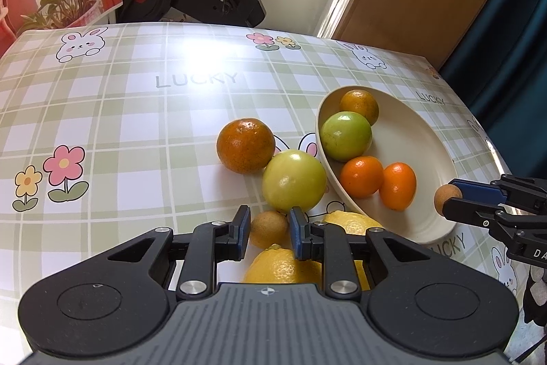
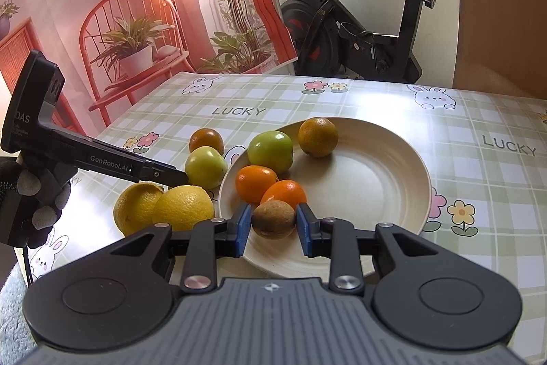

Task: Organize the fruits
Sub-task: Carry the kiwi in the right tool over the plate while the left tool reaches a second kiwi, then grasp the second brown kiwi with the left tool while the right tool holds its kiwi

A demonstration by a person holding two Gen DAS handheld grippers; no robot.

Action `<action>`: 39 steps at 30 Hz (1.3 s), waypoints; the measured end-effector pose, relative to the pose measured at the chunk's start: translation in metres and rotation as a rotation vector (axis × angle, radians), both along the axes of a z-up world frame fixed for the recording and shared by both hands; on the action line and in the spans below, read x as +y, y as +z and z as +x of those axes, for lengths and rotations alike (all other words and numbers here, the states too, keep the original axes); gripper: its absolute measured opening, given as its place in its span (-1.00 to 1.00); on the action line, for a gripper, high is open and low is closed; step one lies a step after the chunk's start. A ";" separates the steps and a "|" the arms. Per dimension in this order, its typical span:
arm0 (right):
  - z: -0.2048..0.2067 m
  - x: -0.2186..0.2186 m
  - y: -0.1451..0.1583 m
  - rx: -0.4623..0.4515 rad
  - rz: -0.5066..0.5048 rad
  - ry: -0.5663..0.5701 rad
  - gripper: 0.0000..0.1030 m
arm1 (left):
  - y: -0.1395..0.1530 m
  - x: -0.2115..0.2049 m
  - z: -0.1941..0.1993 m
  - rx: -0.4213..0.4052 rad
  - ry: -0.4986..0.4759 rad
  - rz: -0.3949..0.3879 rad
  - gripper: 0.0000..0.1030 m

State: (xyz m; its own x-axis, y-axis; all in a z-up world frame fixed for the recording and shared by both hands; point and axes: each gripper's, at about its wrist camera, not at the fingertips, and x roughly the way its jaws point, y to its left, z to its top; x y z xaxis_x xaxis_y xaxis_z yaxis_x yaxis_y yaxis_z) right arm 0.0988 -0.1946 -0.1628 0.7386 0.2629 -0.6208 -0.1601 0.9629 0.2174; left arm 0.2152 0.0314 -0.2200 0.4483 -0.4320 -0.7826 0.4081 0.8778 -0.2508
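My left gripper (image 1: 269, 230) is shut on a small brown fruit (image 1: 269, 228) low over the table, among two lemons (image 1: 280, 266) and next to a yellow-green apple (image 1: 294, 180). An orange citrus (image 1: 245, 146) lies behind the apple. My right gripper (image 2: 273, 221) is shut on another small brown fruit (image 2: 273, 219) over the near rim of a cream plate (image 2: 376, 166). The plate holds a green apple (image 2: 270, 151), a greenish orange (image 2: 318, 136) and two small oranges (image 2: 256, 182). In the right wrist view the left gripper (image 2: 177, 177) reaches in beside the lemons (image 2: 184, 206); its fruit is hidden.
The checked tablecloth (image 1: 119, 112) runs bare to the left and far side. An exercise bike (image 2: 359, 33) stands beyond the far edge, next to a red printed backdrop (image 2: 119, 23). A gloved hand (image 2: 30, 204) holds the left gripper at the table's left edge.
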 end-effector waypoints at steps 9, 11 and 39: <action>-0.002 -0.002 -0.002 0.004 0.001 -0.006 -0.40 | -0.002 -0.003 0.003 0.026 0.013 -0.004 -0.46; -0.002 -0.002 -0.003 0.006 0.001 -0.006 -0.40 | -0.003 -0.003 0.003 0.034 0.022 -0.009 -0.46; -0.006 -0.015 -0.005 0.017 -0.011 -0.043 -0.40 | 0.031 0.004 -0.017 0.007 0.094 -0.107 -0.45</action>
